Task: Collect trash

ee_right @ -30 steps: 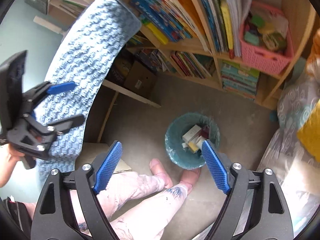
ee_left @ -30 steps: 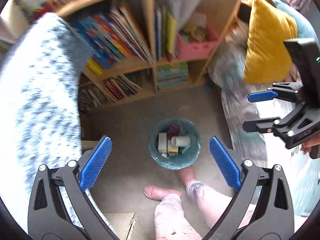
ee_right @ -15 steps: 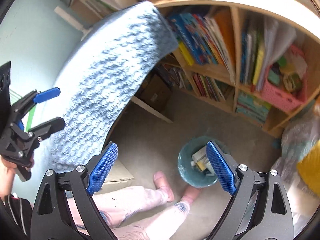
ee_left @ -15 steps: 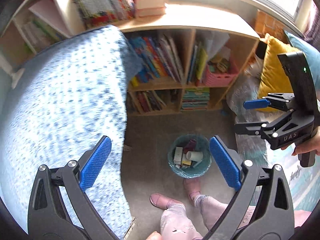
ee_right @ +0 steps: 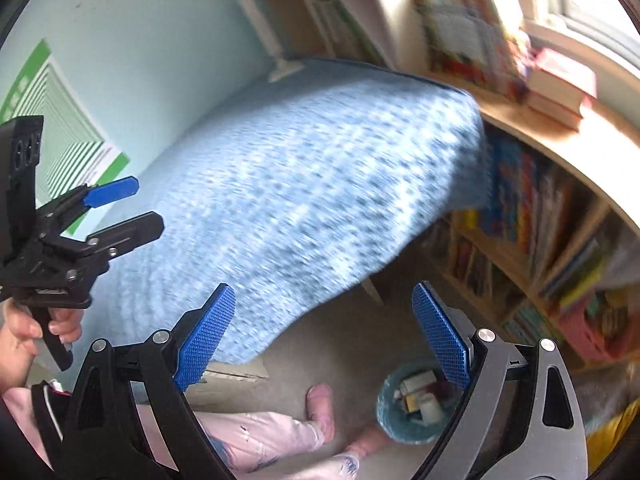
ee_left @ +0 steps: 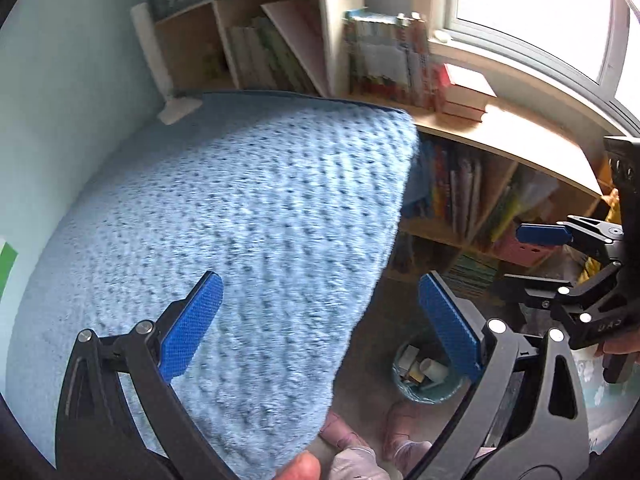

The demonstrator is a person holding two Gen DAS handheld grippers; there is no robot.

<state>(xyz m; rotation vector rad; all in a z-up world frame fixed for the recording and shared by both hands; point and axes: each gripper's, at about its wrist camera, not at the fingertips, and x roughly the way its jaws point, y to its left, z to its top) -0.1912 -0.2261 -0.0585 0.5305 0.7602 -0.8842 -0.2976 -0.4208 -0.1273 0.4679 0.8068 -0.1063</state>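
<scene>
Grey carpet floor (ee_right: pixel 344 344) carries a teal trash bin (ee_right: pixel 394 426) full of trash, a wooden bookshelf (ee_right: pixel 532 256), and the person's feet (ee_right: pixel 320 404) beside the bin.

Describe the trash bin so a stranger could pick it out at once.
Start at the long wooden bookshelf under the window and drop to the grey carpet before it. There, by the person's feet, stands a small round teal trash bin, the only open container on the floor, filled with cardboard tubes and boxes.

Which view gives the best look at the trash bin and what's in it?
The right wrist view: the trash bin sits on the floor by the person's feet, its boxes and a tube visible, though one blue pad overlaps its rim. In the left wrist view the bin looks smaller and more hidden.
</scene>
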